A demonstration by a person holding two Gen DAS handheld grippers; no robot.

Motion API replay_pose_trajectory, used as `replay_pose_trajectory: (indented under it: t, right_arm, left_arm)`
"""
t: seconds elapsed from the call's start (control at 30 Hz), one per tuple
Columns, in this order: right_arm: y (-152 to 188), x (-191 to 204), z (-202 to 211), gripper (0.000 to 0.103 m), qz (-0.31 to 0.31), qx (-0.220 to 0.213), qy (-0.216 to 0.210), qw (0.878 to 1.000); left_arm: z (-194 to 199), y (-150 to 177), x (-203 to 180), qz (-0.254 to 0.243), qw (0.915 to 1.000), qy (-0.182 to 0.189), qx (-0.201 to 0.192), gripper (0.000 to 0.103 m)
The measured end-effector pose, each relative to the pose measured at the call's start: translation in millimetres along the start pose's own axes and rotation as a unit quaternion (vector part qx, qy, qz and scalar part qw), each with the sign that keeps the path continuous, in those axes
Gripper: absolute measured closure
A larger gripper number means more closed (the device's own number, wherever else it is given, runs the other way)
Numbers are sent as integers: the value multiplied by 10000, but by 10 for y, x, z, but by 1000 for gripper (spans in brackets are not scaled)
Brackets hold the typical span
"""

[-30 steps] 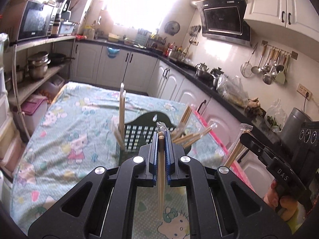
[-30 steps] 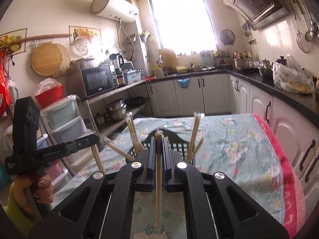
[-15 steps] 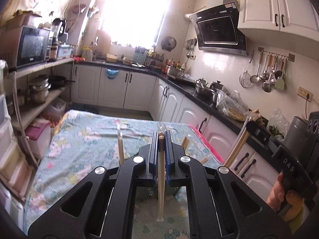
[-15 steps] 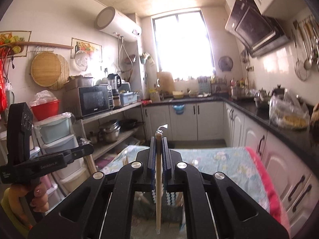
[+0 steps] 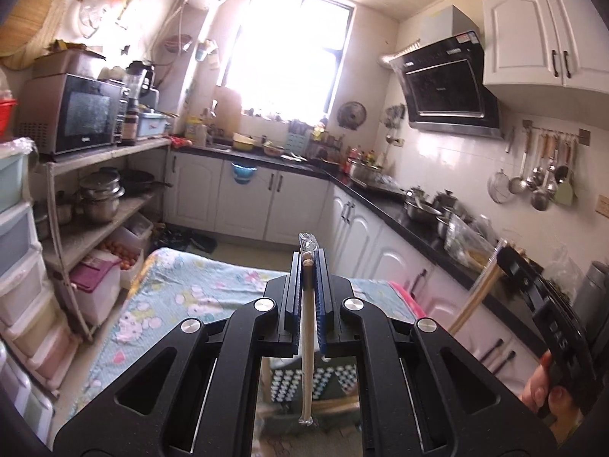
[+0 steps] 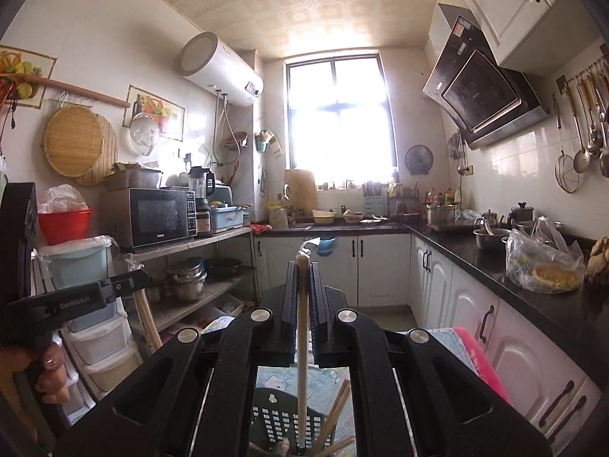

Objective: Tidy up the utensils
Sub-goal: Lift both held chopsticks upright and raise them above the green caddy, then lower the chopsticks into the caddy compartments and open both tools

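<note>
My left gripper (image 5: 308, 266) is shut on a pair of plastic-wrapped wooden chopsticks (image 5: 306, 342) that hangs down between its fingers. Below it, a dark perforated utensil basket (image 5: 289, 382) shows through the gripper frame. My right gripper (image 6: 303, 272) is shut on a second wrapped pair of chopsticks (image 6: 301, 354), whose lower end hangs over the same basket (image 6: 272, 421). More chopsticks (image 6: 335, 413) lean inside the basket. Each view catches the other gripper at its side: the right gripper (image 5: 504, 257) with its chopsticks (image 5: 474, 299), and the left gripper (image 6: 135, 280) with its chopsticks (image 6: 146, 321).
The basket stands on a table with a cartoon-print cloth (image 5: 179, 297). Shelves with pots (image 5: 101, 194) and plastic drawers (image 5: 19, 285) line the left. White cabinets under a black counter (image 6: 506, 285) run along the right. A hand (image 5: 544, 390) grips the right tool.
Both grippers have risen with their chopsticks and tipped upward. The basket and table have dropped to the bottom of both views. Both grips stayed shut.
</note>
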State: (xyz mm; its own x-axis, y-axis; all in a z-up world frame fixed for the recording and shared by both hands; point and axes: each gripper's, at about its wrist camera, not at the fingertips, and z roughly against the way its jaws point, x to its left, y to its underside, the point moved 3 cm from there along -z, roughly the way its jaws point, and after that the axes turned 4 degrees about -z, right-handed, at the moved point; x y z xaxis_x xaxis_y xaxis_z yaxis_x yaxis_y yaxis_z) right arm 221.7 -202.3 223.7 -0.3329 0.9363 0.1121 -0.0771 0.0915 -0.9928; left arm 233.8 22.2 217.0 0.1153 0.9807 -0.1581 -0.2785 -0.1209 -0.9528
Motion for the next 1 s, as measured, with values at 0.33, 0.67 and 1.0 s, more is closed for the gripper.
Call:
replay_pose_trajectory:
  t: [0.33,0.67,1.0]
  right_arm:
    - [271,-45,-325,97,-48,116,-36,9999]
    - [634,-52,-524,97,-177,461,-63,9988]
    - [892,-38,-566,97,-251,794,-98,9965]
  left_arm:
    - [-376,167,-21,-133,9992,-378,-3,100]
    - [-634,509,-125,-511,9979,-372,110,100]
    - [-743,755,-76,-513,9975,-252,413,100]
